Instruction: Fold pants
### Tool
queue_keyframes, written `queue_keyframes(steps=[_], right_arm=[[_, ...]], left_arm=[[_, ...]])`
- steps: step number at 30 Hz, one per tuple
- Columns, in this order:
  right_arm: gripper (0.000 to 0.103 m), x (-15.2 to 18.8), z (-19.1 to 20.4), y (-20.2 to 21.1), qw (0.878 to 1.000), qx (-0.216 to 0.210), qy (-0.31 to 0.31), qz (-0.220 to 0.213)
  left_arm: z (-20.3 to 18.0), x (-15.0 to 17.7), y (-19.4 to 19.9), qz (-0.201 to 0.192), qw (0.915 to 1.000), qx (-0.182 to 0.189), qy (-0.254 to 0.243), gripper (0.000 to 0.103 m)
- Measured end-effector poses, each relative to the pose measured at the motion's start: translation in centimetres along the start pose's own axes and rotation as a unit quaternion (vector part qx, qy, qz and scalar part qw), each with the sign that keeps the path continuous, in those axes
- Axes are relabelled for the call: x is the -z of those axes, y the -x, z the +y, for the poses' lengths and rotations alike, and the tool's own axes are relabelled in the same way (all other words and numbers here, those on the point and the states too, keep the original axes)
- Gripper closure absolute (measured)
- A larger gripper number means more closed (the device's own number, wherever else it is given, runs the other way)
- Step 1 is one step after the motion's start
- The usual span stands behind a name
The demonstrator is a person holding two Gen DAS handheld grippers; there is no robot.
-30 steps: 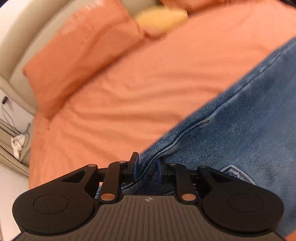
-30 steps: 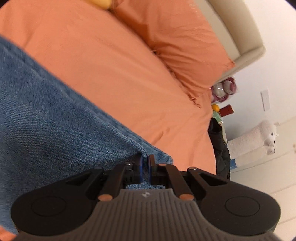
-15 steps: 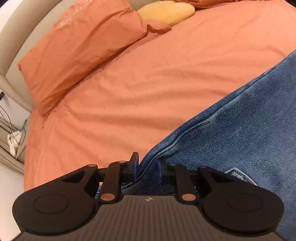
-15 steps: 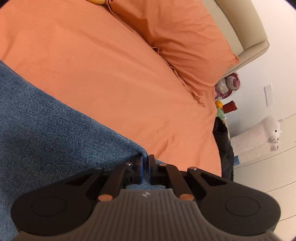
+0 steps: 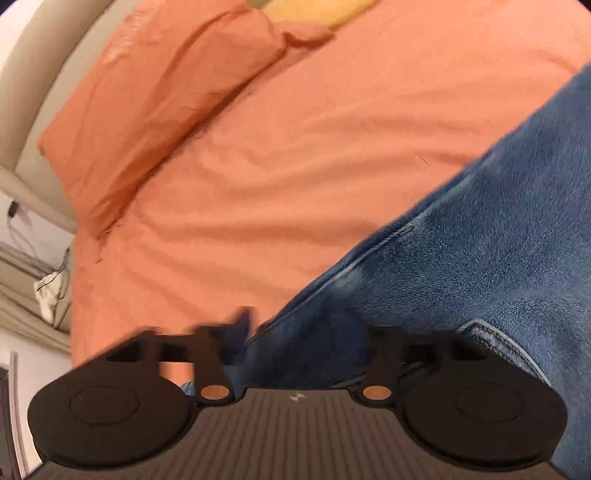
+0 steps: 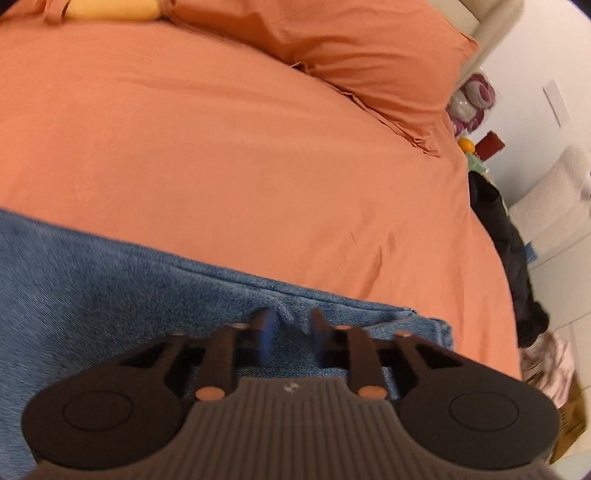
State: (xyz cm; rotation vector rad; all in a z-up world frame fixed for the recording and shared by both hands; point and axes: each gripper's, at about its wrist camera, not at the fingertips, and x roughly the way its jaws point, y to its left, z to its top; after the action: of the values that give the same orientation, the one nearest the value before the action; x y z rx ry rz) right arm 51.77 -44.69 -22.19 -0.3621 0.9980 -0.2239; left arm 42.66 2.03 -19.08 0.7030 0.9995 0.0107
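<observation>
Blue denim pants (image 5: 461, 258) lie on the orange bedsheet (image 5: 295, 166), filling the right of the left wrist view and the lower left of the right wrist view, pants (image 6: 110, 288). My left gripper (image 5: 306, 332) is opening; its jaws stand wide apart over the seamed edge of the denim, and the pads no longer press it. My right gripper (image 6: 290, 328) is opening too, with a small bunched ridge of denim between the parted fingers near the hem corner (image 6: 424, 325). Both sets of fingers are blurred.
Orange pillows (image 5: 155, 92) (image 6: 369, 55) and a yellow cushion (image 6: 110, 9) lie at the head of the bed by the beige headboard (image 5: 22, 110). Dark clothing (image 6: 509, 258) and small items crowd the floor beside the bed's right edge.
Both grippers were shut on the denim edge and now have their jaws apart. The pants have come down flatter on the sheet, and the right view has shifted to show more of the hem.
</observation>
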Motion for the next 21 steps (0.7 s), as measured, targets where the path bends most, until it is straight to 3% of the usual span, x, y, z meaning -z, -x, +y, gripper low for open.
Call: queue_keyframes(steps=[6,11,16,21], right_arm=[[0.058,2.3,-6.1,3.5,0.996,-0.029,-0.086,-0.022],[0.057,5.8,-12.9,2.6,0.985,-0.023,-0.170,0.006],[0.056,6.9,-15.3,0.5,0.975,-0.039,-0.220,0.016],[0.054,5.6,-14.4,-2.0,0.978,-0.056,-0.201,0.019]], left_arm=[[2.3,1.8,2.7,-0.001,0.9989,0.001,0.047,0.024],[4.8,4.2,2.6,0.018,0.9950,-0.015,0.097,0.025],[8.5,5.4,2.0,0.029,0.9817,0.017,0.187,0.024],[11.8,6.3,1.1,0.034,0.9619,0.038,0.269,0.014]])
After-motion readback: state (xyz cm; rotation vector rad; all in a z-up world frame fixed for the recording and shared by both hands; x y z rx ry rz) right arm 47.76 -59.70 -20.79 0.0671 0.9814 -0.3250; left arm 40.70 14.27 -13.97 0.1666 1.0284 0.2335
